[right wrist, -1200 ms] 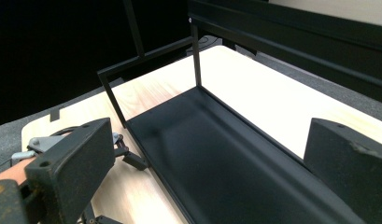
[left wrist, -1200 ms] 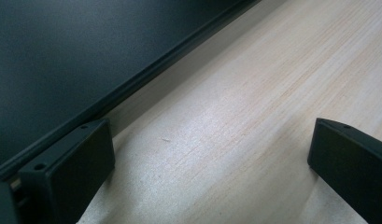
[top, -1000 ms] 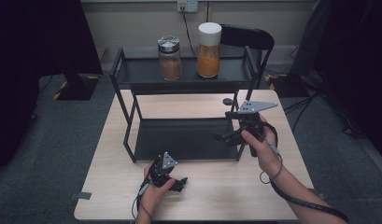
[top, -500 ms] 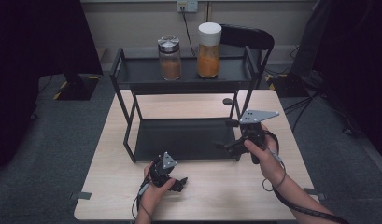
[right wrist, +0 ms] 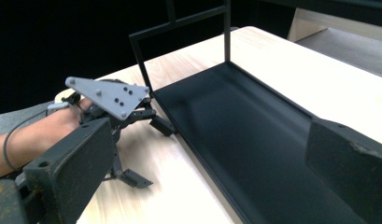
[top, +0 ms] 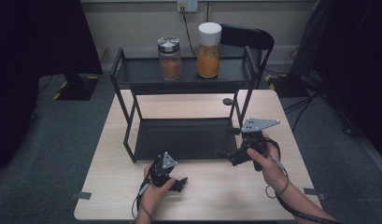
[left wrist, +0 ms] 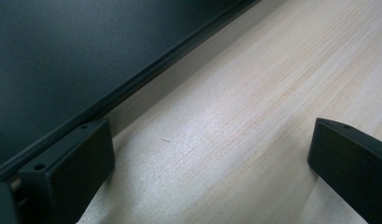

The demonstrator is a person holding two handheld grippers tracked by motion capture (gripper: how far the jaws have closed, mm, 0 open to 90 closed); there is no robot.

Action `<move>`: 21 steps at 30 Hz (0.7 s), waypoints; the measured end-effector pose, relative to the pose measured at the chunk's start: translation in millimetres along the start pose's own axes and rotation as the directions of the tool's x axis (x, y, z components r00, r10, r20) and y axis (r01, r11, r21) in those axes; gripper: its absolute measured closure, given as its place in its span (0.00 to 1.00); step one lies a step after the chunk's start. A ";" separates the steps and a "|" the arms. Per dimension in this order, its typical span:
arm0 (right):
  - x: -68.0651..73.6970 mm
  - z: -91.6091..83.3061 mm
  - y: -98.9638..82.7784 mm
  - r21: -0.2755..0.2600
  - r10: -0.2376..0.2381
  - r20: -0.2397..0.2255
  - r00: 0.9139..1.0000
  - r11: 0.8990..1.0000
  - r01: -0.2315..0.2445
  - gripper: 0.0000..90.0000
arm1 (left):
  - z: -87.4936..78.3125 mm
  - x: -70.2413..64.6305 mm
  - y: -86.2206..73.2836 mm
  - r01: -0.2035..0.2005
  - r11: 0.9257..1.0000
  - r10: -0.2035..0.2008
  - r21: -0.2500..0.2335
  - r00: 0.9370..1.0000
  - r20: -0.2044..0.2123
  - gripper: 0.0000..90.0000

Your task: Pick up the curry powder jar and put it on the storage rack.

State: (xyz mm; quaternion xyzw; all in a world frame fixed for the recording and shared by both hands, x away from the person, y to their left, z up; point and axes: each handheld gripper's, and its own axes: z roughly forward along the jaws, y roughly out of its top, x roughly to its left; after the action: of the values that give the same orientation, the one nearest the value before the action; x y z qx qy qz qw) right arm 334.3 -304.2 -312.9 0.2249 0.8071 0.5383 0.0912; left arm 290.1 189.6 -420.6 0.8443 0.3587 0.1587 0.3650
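Observation:
A black two-tier rack [top: 124, 88] stands on the wooden table [top: 202, 196]. Its top shelf carries a silver-lidded jar [top: 169, 58] and a taller white-lidded jar [top: 209, 44], both with orange-brown contents. My left gripper [top: 180, 183] rests low on the table in front of the rack, open, its jaws wide apart over bare wood [left wrist: 212, 158] beside the lower shelf's edge [left wrist: 132, 93]. My right gripper [top: 229, 157] is held at the rack's front right corner, open with nothing between its jaws [right wrist: 202, 158], facing along the lower shelf [right wrist: 254, 140] toward the left gripper [right wrist: 149, 151].
A small dark round object [top: 227, 101] lies on the table behind the rack's right leg. A black chair [top: 247, 35] stands behind the table. Dark equipment and cables sit on the floor at the right.
My right gripper has come down and toward the person, from beside the rack's right post to the table in front of it. The left gripper has stayed put.

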 end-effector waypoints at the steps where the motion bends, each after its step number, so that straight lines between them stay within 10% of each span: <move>1: 0.1 0.1 -1.3 0.002 0.001 0.000 1.000 1.000 -0.001 0.01 | 0.0 0.0 0.0 0.000 1.000 0.000 0.000 1.000 0.000 0.00; 21: 1.2 0.1 -38.9 0.051 -0.013 -0.039 0.999 0.999 0.015 0.01 | 0.0 0.0 0.1 0.000 1.000 0.000 0.000 1.000 0.000 0.00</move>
State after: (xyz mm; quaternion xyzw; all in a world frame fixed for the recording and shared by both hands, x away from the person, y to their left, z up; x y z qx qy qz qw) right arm 323.0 -316.0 -348.2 0.2113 0.8238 0.5208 0.0734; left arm 290.1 189.6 -420.5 0.8444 0.3587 0.1587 0.3649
